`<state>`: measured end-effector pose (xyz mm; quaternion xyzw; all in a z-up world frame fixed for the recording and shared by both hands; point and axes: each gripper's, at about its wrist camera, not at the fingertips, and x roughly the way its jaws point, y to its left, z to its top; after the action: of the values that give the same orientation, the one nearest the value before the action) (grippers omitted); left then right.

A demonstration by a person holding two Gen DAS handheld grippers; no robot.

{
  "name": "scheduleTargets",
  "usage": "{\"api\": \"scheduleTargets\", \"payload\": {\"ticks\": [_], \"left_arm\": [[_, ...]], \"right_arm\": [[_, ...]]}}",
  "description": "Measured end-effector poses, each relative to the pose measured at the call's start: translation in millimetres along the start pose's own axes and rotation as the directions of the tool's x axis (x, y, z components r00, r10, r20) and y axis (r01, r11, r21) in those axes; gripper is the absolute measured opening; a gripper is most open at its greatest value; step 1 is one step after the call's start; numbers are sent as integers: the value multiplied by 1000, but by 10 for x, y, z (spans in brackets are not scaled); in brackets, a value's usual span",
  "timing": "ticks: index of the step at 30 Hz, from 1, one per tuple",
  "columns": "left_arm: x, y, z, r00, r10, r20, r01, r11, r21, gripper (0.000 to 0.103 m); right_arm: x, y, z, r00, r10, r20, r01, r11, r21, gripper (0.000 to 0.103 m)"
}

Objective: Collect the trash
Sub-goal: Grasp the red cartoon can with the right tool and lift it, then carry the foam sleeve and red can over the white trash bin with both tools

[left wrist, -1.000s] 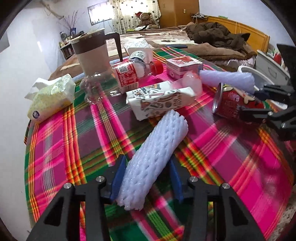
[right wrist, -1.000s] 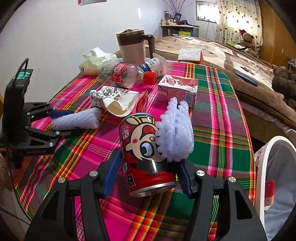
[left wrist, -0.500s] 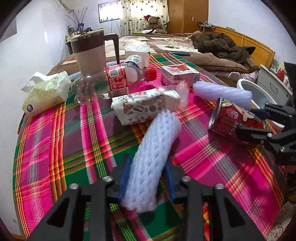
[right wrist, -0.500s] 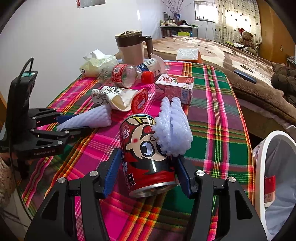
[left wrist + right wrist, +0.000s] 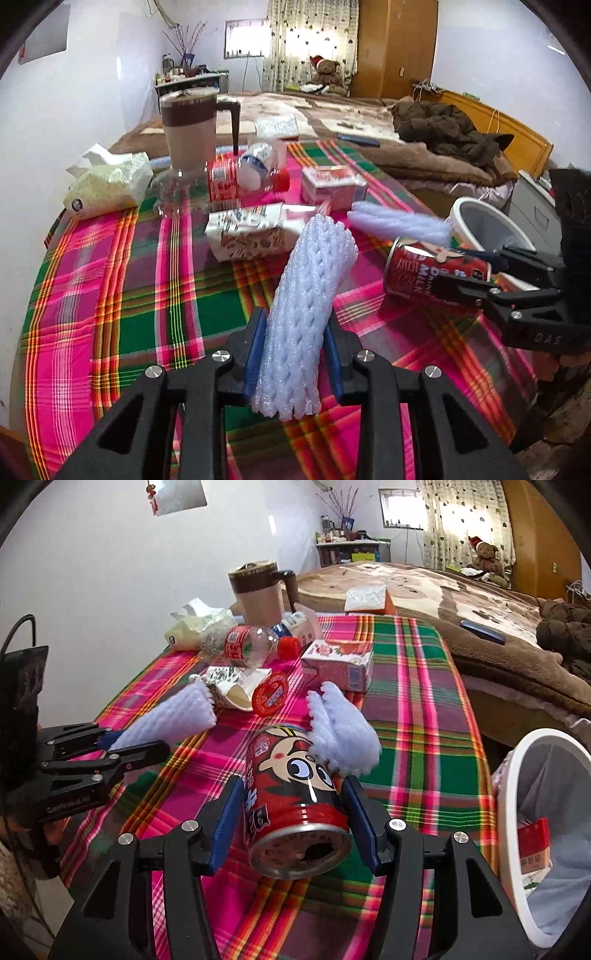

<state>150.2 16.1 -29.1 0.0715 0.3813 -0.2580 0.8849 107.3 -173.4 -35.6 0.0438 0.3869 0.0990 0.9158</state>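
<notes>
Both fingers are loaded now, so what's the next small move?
Probably swing the right gripper toward the white bin and drop the can there. The can looks clamped and clear of the cloth, and the bin mouth sits open just right of it. The left gripper with its foam sleeve can follow.

Both grippers are matte black plastic frames with cut-out triangular openings, silver round screws and blue finger pads: the left gripper point(image 5: 294, 345) and the right gripper point(image 5: 293, 821) bear faint embossed lettering.

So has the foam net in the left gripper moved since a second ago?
Yes. The foam net, clamped in the left gripper, has lifted off the plaid tablecloth, its tip now tilted up toward the milk carton.
</notes>
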Motion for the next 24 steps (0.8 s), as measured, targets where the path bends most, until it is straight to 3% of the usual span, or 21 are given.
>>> {"api": "scheduleTargets", "payload": {"ticks": [15, 24], "left_arm": [[-162, -435, 99, 999, -1, 45, 0, 1000, 13, 31], [-149, -855, 269, 996, -48, 76, 44, 997, 56, 31]], "right_arm": [[-375, -236, -81, 996, -21, 88, 19, 999, 26, 54], [-632, -444, -55, 985, -67, 157, 59, 997, 55, 54]]}}
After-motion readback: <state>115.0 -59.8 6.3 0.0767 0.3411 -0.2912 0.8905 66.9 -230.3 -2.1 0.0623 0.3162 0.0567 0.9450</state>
